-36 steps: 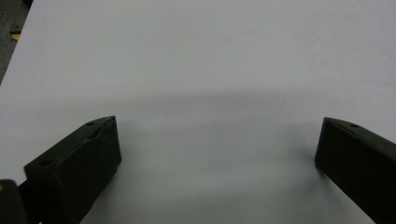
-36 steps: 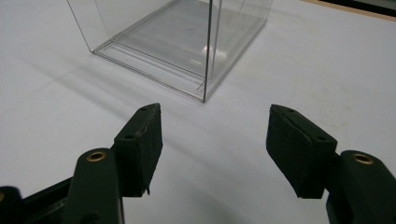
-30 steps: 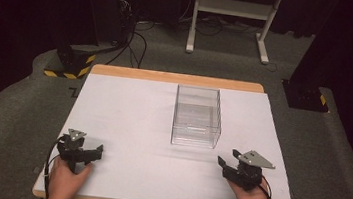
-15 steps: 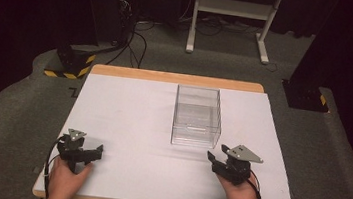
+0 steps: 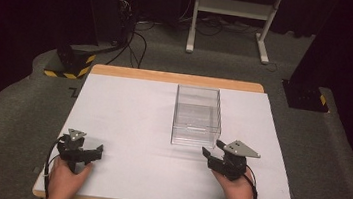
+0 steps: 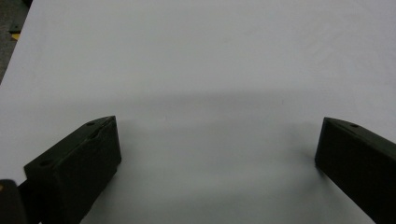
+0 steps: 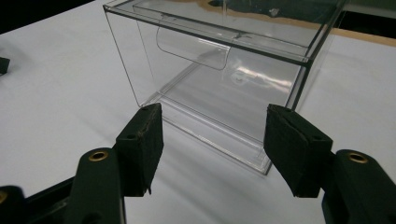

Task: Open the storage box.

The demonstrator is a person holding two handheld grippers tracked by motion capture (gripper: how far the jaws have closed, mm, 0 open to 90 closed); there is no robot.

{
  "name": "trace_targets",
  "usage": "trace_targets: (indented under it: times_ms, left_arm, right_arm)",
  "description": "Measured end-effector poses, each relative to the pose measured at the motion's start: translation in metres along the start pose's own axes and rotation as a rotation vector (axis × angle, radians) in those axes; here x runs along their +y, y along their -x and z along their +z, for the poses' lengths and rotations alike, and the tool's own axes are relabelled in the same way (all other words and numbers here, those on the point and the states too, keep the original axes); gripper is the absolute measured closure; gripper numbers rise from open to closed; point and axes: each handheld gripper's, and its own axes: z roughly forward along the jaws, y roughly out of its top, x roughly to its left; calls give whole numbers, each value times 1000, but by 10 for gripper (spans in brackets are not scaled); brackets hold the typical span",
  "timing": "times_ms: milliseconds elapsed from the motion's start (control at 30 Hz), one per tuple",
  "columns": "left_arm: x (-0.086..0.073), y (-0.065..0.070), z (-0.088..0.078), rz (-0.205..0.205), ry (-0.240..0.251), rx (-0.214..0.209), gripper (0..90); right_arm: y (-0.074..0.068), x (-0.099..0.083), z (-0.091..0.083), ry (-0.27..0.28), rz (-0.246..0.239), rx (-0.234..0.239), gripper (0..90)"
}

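Box: clear lidded plastic box (image 5: 197, 116), centre-right on white table (image 5: 126, 124).
R gripper (image 7: 212, 140): jaws apart, aimed at box front, likely for approach.
L gripper (image 6: 217, 149): jaws apart, parked, nothing held.

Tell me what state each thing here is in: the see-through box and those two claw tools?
Clear box: upright on the white table, empty, untouched.
Left gripper: open, holding nothing, near the table's front edge.
Right gripper: open, holding nothing, pointed at the box's near face, apart from it.
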Motion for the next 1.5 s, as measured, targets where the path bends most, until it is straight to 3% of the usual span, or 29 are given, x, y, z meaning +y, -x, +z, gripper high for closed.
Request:
trace_targets:
  times_ms: [400, 733, 1000, 1500]
  left_arm:
    - [0, 0, 0, 0, 0, 0, 4]
    - [0, 0, 0, -1, 1, 0, 3]
    - [0, 0, 0, 0, 1, 0, 4]
    - [0, 0, 0, 0, 0, -1, 4]
  right_arm:
    - [3, 6, 13, -1, -16, 55, 471]
    - [5, 11, 23, 8, -6, 48, 542]
    - [15, 13, 30, 24, 45, 125, 569]
    - [22, 14, 38, 62, 84, 188, 683]
